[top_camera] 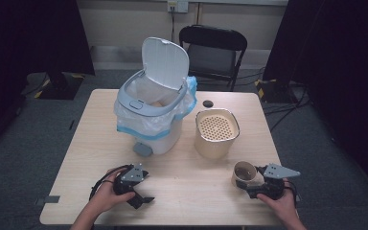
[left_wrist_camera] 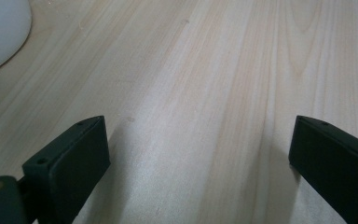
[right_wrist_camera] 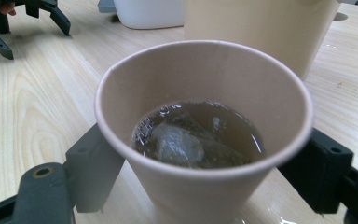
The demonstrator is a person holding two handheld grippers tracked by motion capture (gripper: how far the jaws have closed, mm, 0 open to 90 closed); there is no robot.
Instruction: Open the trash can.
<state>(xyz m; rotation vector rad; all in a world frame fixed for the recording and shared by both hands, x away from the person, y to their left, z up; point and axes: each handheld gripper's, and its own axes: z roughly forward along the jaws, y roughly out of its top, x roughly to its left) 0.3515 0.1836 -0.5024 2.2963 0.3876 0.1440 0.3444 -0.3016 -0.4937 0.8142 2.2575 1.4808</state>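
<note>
**Paper cup between the right jaws, near edge of the surface**

Black jaws of the right gripper (right_wrist_camera: pixel 205 172) stand on either side of a paper cup (right_wrist_camera: pixel 204 126), low on its wall. Left jaw presses the cup's side; right jaw sits against or just beside the other side, contact not fully clear. Cup is upright on the wooden surface (right_wrist_camera: pixel 37 93), holding dark liquid with a pale tea bag (right_wrist_camera: pixel 177 144) sunk in it. A wet patch shows on the wood at the cup's foot.

High view: cup (top_camera: pixel 245 173) stands near the front right corner, the right gripper (top_camera: pixel 261 187) just behind it on the person's side, a hand (top_camera: pixel 280 203) around the gripper body.

Beyond the cup, a tan container with a perforated insert (top_camera: pixel 216 132) stands mid-surface. Left of that, a white pedal bin (top_camera: pixel 153 115), lid raised, liner bag folded over the rim. A small dark round object (top_camera: pixel 208 103) lies behind the container.

Left gripper (top_camera: pixel 136 191) rests at the front left, held in the other hand (top_camera: pixel 106 194), well apart from the cup. Its own view shows jaws spread wide over bare wood, nothing between them, the bin's white base (left_wrist_camera: pixel 2 32) at the upper left corner.
</note>
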